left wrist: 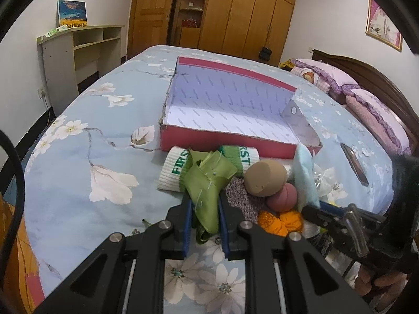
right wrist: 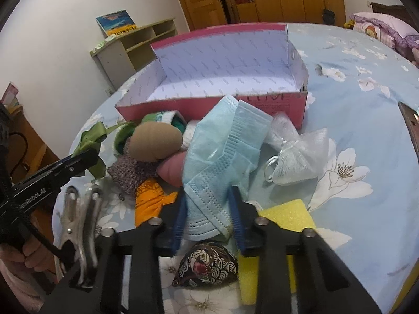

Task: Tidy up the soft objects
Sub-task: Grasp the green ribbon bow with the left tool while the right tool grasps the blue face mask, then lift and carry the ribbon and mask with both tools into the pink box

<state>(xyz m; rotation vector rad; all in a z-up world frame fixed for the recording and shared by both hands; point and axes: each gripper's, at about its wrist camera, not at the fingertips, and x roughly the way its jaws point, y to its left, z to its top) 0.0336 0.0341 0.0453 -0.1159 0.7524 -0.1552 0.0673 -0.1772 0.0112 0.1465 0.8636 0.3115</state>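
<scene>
A pile of soft objects lies on the bed in front of an open pink box (left wrist: pixel 230 141) (right wrist: pixel 288 104). My left gripper (left wrist: pixel 205 204) is shut on a green ribbon (left wrist: pixel 209 180), which also shows at the left of the right wrist view (right wrist: pixel 91 141). My right gripper (right wrist: pixel 208 196) is shut on a light blue face mask (right wrist: pixel 222 141), seen edge-on in the left wrist view (left wrist: pixel 305 178). The pile holds a white and green sock (left wrist: pixel 175 170), a tan sponge (left wrist: pixel 264 178) (right wrist: pixel 155 141), a pink sponge (left wrist: pixel 284 196), a grey knit piece (right wrist: pixel 131 170), orange cloth (left wrist: pixel 280 221) (right wrist: pixel 149 198) and a white mesh bow (right wrist: pixel 298 151).
A yellow sponge (right wrist: pixel 288 214) and a dark patterned pouch (right wrist: pixel 207 264) lie below my right gripper. A phone (left wrist: pixel 354 167) lies on the floral bedsheet (left wrist: pixel 86 136) right of the box. Pillows (left wrist: pixel 377 104) are at the headboard. A shelf (left wrist: pixel 78 49) and wardrobe (left wrist: pixel 248 13) stand beyond.
</scene>
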